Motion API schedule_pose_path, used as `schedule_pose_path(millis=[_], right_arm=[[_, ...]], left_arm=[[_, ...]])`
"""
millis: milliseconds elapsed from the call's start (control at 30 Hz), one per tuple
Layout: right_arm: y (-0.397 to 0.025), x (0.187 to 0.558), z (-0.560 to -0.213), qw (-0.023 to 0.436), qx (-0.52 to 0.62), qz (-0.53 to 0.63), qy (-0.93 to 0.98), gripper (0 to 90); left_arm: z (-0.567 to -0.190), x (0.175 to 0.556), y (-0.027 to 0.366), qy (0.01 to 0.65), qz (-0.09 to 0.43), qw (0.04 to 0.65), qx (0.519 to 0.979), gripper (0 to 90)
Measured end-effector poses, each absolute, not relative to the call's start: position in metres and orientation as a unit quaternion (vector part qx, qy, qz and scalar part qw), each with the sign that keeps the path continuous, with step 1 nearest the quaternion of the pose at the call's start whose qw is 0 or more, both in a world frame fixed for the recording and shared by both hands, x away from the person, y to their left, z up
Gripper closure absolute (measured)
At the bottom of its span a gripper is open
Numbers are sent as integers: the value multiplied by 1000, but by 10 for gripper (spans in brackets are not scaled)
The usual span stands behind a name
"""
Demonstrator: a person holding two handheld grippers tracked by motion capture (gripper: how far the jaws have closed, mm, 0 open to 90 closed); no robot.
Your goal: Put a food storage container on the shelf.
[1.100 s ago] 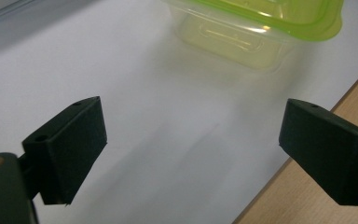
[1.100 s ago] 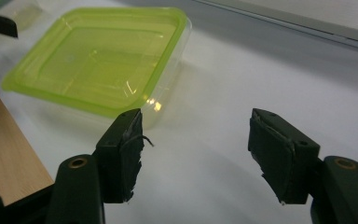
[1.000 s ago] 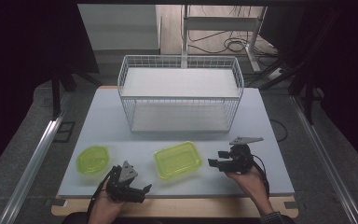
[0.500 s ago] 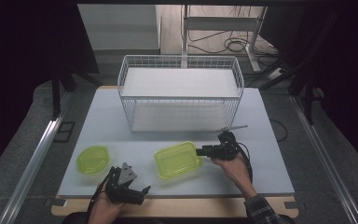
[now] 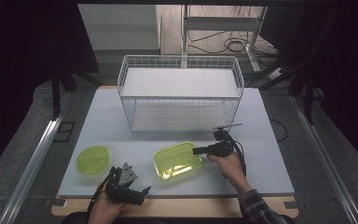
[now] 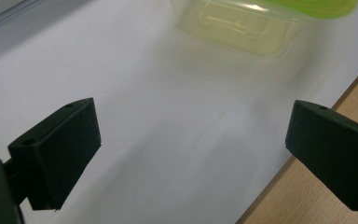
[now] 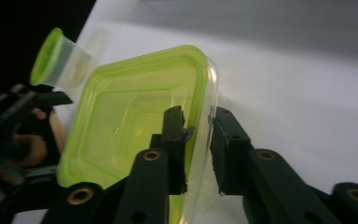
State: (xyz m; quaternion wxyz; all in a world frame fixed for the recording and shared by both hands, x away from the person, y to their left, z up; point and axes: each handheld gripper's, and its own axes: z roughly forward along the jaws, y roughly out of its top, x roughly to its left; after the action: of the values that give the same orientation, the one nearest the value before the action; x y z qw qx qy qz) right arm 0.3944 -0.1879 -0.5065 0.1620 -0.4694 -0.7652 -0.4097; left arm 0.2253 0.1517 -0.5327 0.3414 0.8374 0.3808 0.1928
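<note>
The right gripper (image 7: 198,123) has advanced to clamp the rectangular container's (image 5: 177,160) rim. Left gripper (image 5: 133,189) rests, jaws apart. The thin rim could slip from the jaws.

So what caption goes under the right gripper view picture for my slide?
Right tool straddles the rim of the green rectangular container on the white table.

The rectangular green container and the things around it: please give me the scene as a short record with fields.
held thing: rectangular green container, near the table's front
right tongs: one jaw inside, one outside its right rim, closing on the wall
left tongs: jaws wide apart, nothing between them, at the table's front edge
other container: round green container, left of the rectangular one, untouched
basket: white wire basket, behind both containers, nothing in it
surface: grey table
</note>
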Motion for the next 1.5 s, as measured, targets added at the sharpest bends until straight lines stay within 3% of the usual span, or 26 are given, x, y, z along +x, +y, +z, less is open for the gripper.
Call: schedule_pose_path(millis=[67, 733, 1500], right_arm=[[-189, 394, -505, 178, -473, -415, -756, 797], [-204, 383, -465, 172, -470, -469, -728, 800], [-214, 389, -402, 142, -461, -500, -719, 799]], left_arm=[[-533, 225, 152, 381, 193, 342, 837, 29], [-532, 227, 156, 388, 179, 366, 827, 25], [-534, 228, 155, 385, 173, 357, 834, 25]])
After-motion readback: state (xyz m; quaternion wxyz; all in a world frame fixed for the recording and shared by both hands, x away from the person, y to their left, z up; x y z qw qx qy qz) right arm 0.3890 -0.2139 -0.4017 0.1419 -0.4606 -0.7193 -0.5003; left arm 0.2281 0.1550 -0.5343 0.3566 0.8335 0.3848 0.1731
